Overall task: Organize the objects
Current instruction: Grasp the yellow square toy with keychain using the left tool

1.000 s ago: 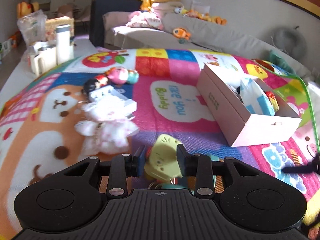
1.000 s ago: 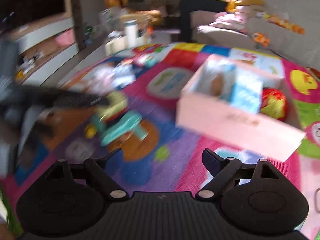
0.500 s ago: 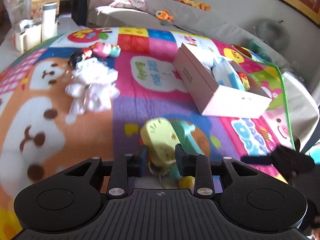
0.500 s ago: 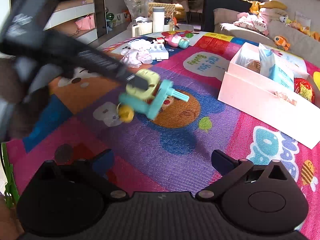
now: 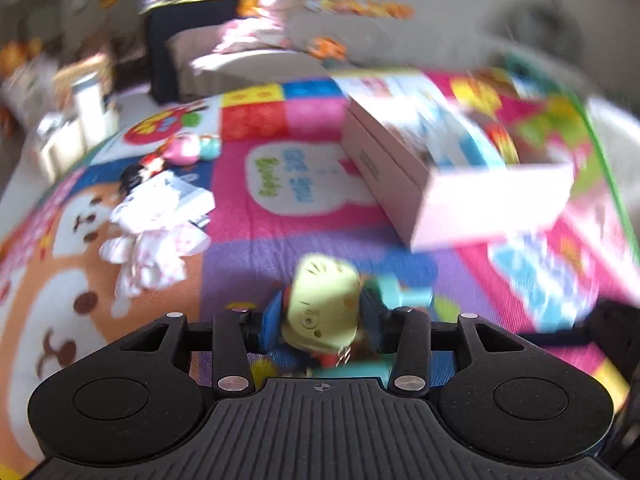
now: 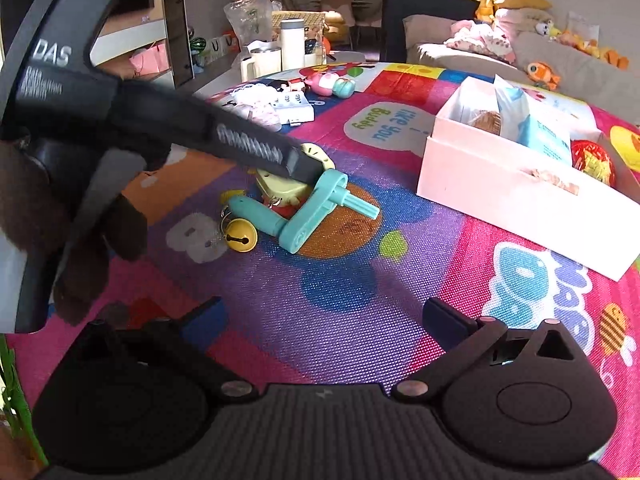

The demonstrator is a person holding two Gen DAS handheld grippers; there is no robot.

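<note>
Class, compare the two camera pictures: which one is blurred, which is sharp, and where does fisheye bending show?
Left wrist view: motion blur smears the pink box and room, while the left gripper, shut on the yellow toy, stays fairly crisp. Right wrist view: sharp; the play mat bulges from fisheye bending, and the open right gripper sits in shadow.

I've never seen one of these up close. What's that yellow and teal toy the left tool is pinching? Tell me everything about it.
The toy looks plastic: a pale yellow head with a drawn face, a bent teal handle and a yellow bell hanging from a small ring. The left gripper has its jaws closed on the yellow head. The toy hangs low over the colourful play mat, left of the white box.
</note>
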